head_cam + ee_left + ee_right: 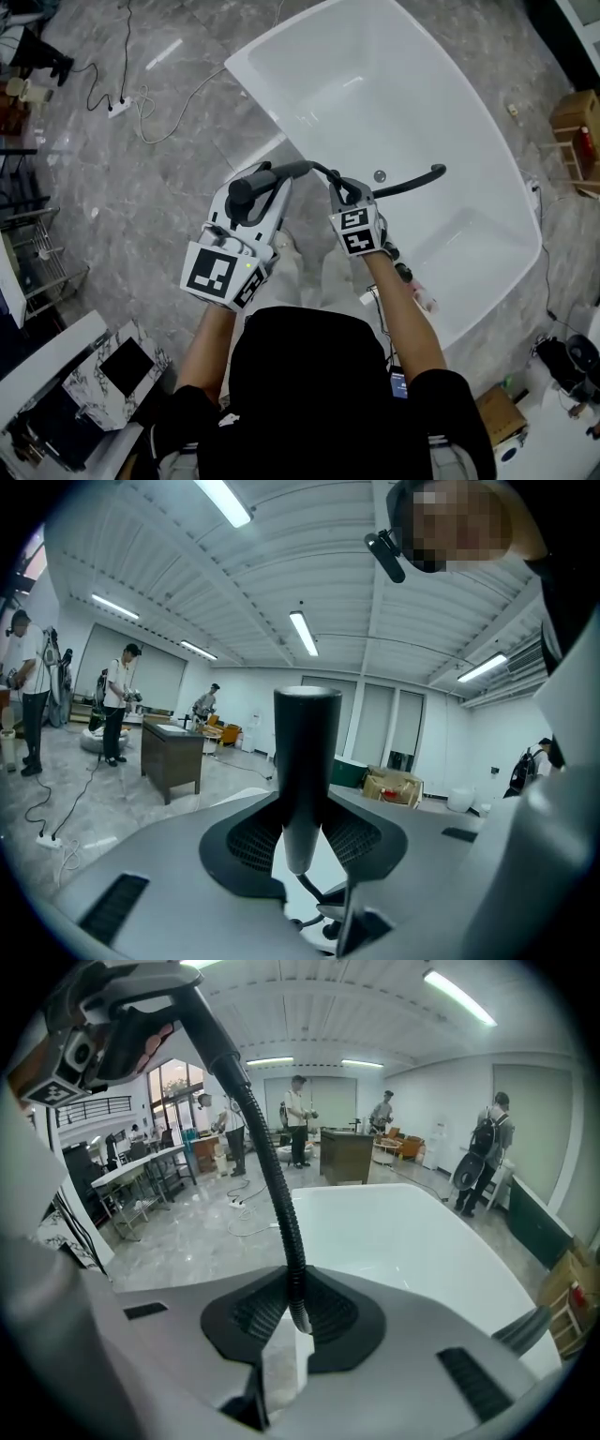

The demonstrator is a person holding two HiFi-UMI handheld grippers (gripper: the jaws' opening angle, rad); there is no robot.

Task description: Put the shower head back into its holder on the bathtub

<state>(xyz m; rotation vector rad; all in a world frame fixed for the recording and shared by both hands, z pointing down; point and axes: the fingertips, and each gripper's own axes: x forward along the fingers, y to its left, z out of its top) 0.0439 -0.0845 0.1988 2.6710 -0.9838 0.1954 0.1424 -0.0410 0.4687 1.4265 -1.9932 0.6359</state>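
Left gripper point(267, 180) clamps the shower head point(244, 191); right gripper point(345, 194) pinches its hose point(279, 1199). Lower both together toward the bathtub's point(247, 73) near rim, with the hose slack.

Shower head point(251, 192) left of hose point(323, 173), tub point(394, 94) beyond both

Bathtub point(422, 112) finished in smooth glossy white, floor point(169, 206) laid in polished grey veined stone, shower head point(306, 761) coated in matt black, hose point(285, 1208) ribbed and black, fingers point(246, 841) lined with dark ridged pads
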